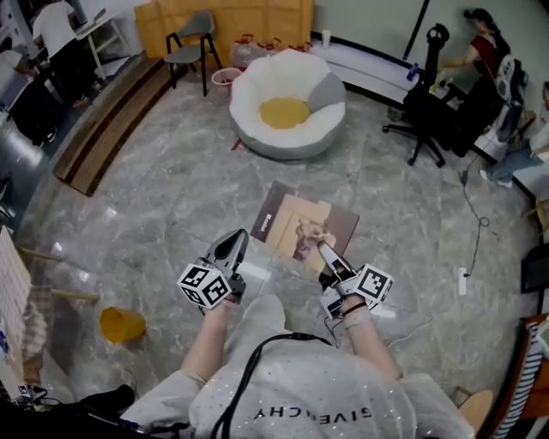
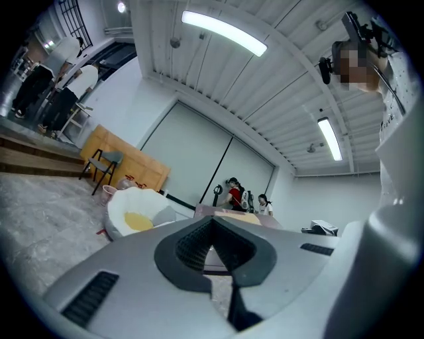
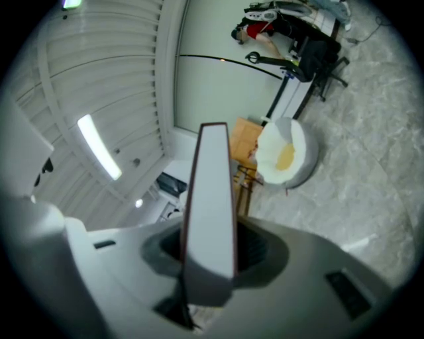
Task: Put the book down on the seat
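At the bottom of the head view, a person's grey sweatshirt (image 1: 300, 403) and both forearms reach forward over the grey marble floor (image 1: 171, 180). The left gripper (image 1: 235, 240) is held level, its jaws drawn together with only a sliver between them and nothing in them; its tip sits just beside the book's near left corner, contact unclear. The right gripper (image 1: 325, 249) has its jaws clamped on the book (image 1: 300, 225) at the near right edge. The right gripper view shows the book edge-on, standing up between the pads, pale page block with a thin dark cover. In the head view the book is held above the floor, brown cover up, with a lighter tan panel and a small picture on it, between both grippers and the seat, well apart from the seat.

On the floor at near left lies a yellow bucket (image 1: 122, 324) on its side. At near right lies a white power strip (image 1: 461, 281) with its cord running away.

Farther out, mid-floor, sits the seat, a white bean bag seat (image 1: 287, 107) with a yellow round centre and a grey patch on its right side. Behind it on the left stands a grey chair (image 1: 193, 47) against a wooden panel (image 1: 232, 17). At far right stands a black office chair (image 1: 429, 111), and a person in a red top (image 1: 485, 47) is beside a desk.
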